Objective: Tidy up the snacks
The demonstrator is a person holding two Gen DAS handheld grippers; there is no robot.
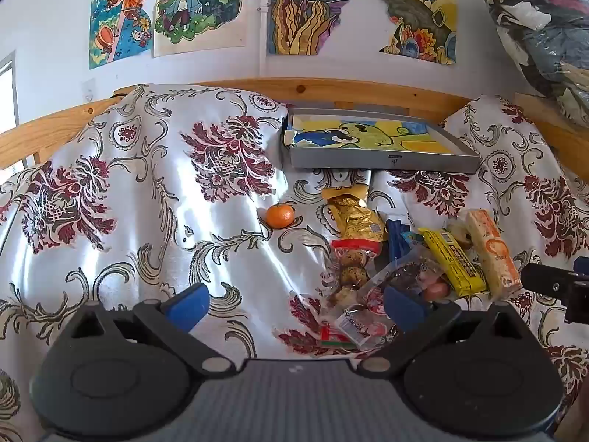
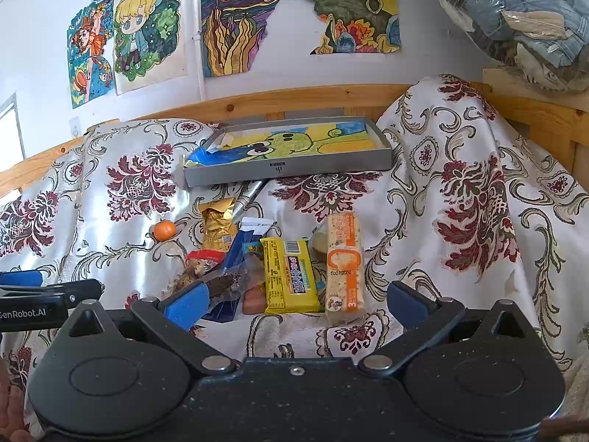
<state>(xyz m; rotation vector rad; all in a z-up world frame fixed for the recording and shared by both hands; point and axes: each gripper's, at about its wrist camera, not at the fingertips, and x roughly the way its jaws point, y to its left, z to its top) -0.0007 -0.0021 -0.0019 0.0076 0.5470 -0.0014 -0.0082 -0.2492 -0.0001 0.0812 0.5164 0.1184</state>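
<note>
Both the left gripper and right gripper stand wide, holding nothing. Yellow snack bar, frame centre: light, crinkly, likely slippery (grip across its narrow width). Mandarin, left of centre, bruises easily.

Both wrist cameras look forward, low and near, sharing the snack pile and grey tray.

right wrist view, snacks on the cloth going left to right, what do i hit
mandarin orange → gold foil packet → yellow wrapped bar → orange and white cracker pack
</note>
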